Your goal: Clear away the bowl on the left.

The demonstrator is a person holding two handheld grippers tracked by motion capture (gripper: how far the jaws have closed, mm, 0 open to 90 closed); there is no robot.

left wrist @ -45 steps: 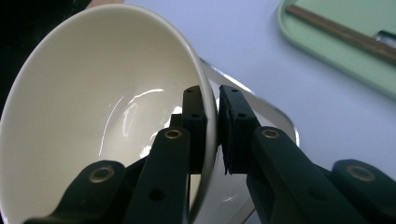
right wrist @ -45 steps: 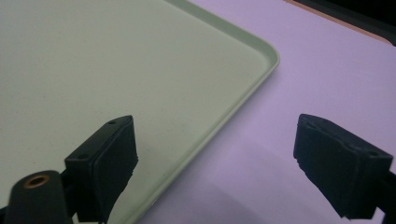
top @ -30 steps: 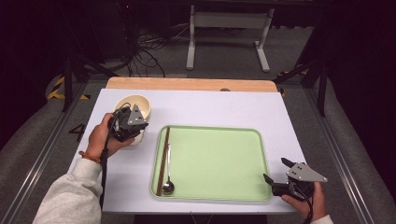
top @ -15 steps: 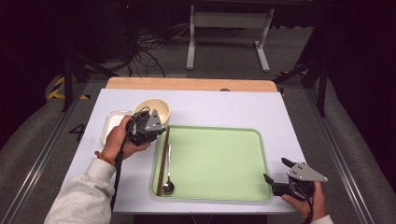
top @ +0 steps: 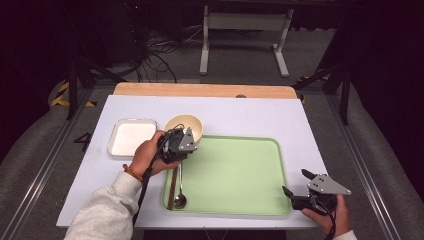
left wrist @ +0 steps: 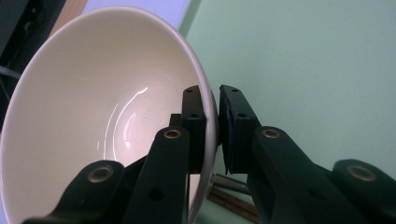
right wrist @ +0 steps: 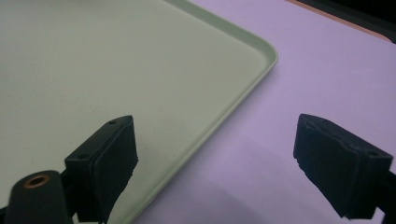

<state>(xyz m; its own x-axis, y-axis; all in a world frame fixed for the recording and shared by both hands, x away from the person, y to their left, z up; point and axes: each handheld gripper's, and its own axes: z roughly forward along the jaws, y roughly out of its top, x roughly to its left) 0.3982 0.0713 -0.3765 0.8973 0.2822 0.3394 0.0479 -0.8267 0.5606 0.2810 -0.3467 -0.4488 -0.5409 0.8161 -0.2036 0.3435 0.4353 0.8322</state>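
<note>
Bowl [top: 185, 126] is what you're working with here, and from the high view my read is you're mid-carry: the left gripper [top: 186, 141] has it by the near rim, right at the far-left corner of the green tray [top: 235, 172]. A spoon [top: 180, 192] and a pair of dark chopsticks [top: 172, 186] lie along the tray's left edge, and a white square dish [top: 131, 137] sits on the table just left of the bowl. Your right gripper [top: 295, 192] rests at the tray's near-right corner with nothing in it.

Left gripper view: the jaws are pinched narrow on the bowl's [left wrist: 102, 116] thin wall, one pad inside, one outside. It's a glossy cream glaze, smooth and round, so I'd guess slippery. The tray [left wrist: 308, 60] below is a flat, matte pale green.

Right gripper view: jaws spread wide, holding nothing, over the tray's [right wrist: 254, 70] rounded, raised lip and the pale tabletop [right wrist: 322, 60].

Next move, I'd say, is lowering the bowl level onto bare tray, clear of the spoon and chopsticks, then easing the pinch off. Whether the bowl is already touching down I can't tell.
</note>
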